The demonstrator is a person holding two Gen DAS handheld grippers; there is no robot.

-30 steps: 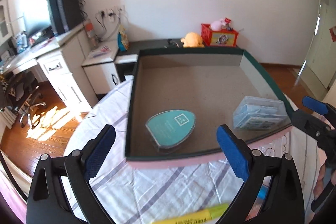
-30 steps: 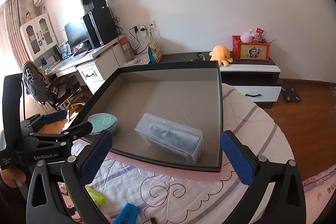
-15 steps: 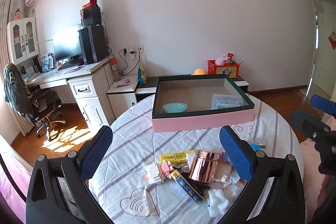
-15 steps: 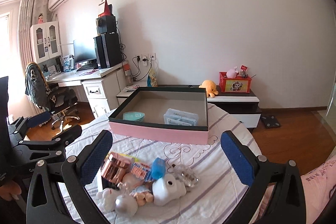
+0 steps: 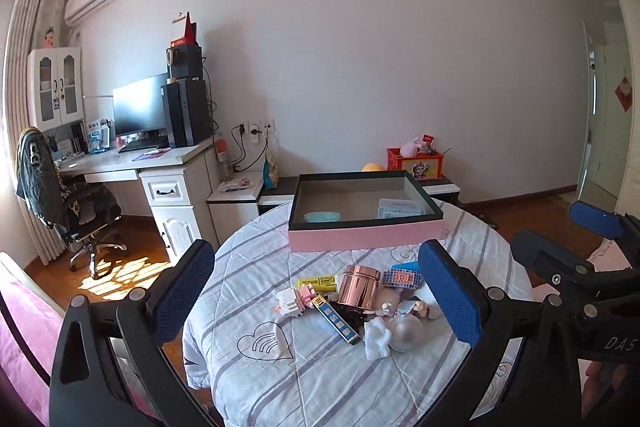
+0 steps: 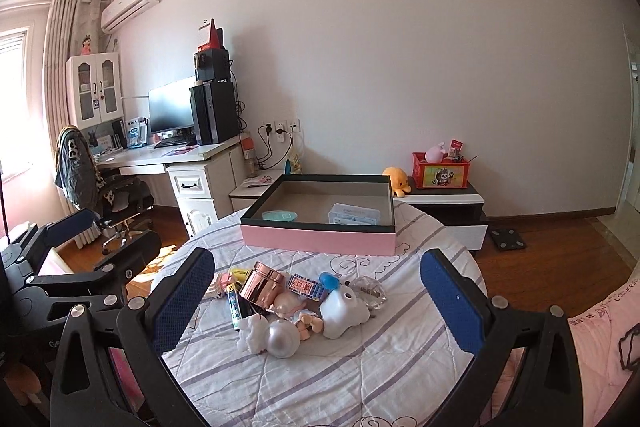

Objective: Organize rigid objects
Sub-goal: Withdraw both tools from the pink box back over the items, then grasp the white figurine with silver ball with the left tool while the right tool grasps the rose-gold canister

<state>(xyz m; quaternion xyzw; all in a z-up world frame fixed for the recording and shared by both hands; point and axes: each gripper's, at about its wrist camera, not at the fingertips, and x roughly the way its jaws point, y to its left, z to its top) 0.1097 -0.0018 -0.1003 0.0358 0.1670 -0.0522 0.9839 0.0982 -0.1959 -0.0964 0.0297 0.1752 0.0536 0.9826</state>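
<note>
Plain white wall [image 6: 400, 47]; wall air conditioner [image 6: 131, 2] high on it, beside a curtain [image 6: 60, 67]. White desk [image 6: 180, 157] carries a monitor [image 6: 172, 111] and black tower PC [image 6: 214, 113]. Office chair [image 6: 116, 199] with a dark garment draped over its back. Glass-door cabinet [image 6: 94, 89] above the desk. Wood floor [image 6: 552, 239], sun patch [image 5: 116, 273] near the chair. Low black-and-white cabinet [image 6: 448, 207] at the wall.

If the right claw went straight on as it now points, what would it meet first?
Probably the pile on the table: the right claw is aimed at the white figurine and pearly ball, though depth is unclear.
</note>
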